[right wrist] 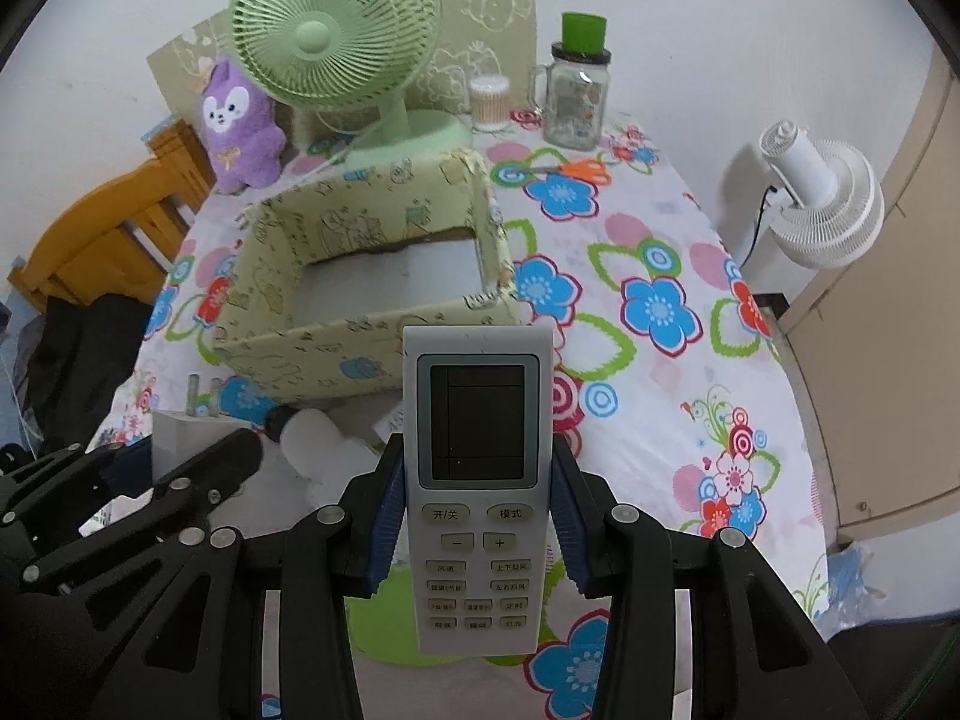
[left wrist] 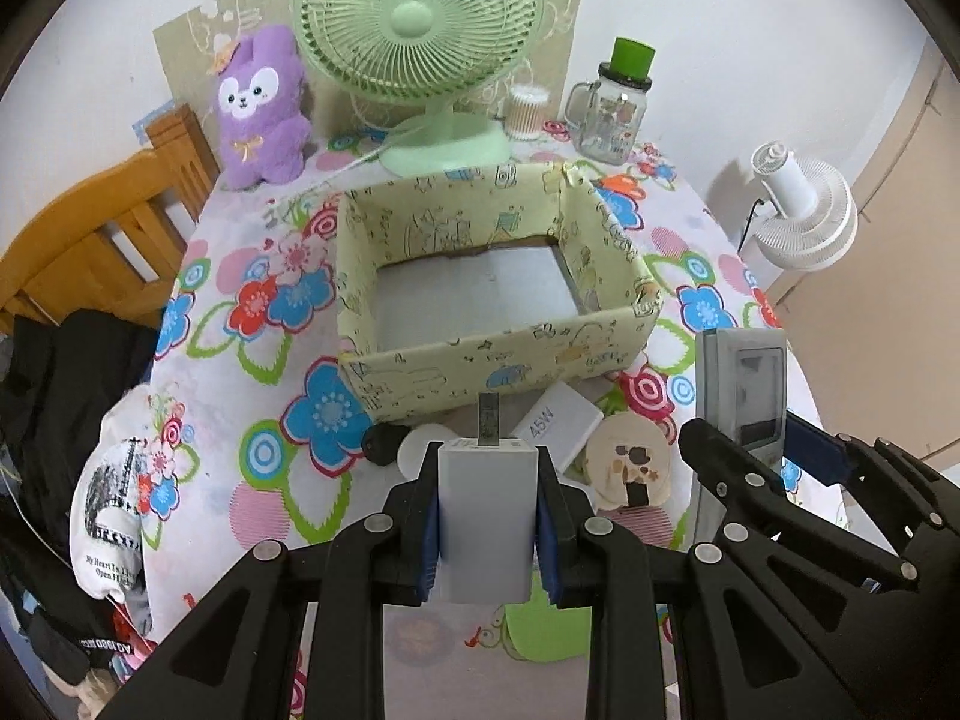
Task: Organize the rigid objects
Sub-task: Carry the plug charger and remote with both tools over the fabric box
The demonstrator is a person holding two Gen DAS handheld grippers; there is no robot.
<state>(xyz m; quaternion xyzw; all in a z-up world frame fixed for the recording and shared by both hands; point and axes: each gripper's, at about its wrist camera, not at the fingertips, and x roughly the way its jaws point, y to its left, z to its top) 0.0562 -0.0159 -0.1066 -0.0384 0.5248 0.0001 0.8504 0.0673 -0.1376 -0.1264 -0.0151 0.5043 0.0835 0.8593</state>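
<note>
The charger (left wrist: 486, 516) is pinched by the left gripper (left wrist: 487, 519), the upright remote (right wrist: 478, 480) by the right gripper (right wrist: 478, 531); the box (left wrist: 480, 369) lies just ahead, nearer the left.

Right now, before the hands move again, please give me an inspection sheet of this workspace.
Surface: flower-print tablecloth.
Job's things: empty yellow paper-covered box; white plug charger; white remote control.
Clutter: white 45W adapter, round printed coaster, green desk fan, purple plush rabbit, glass jar with green lid.
Tongs: left tongs shut on charger; right tongs shut on remote.
Cables: black cord at white floor fan.
Surroundings: wooden chair, dark clothes.
</note>
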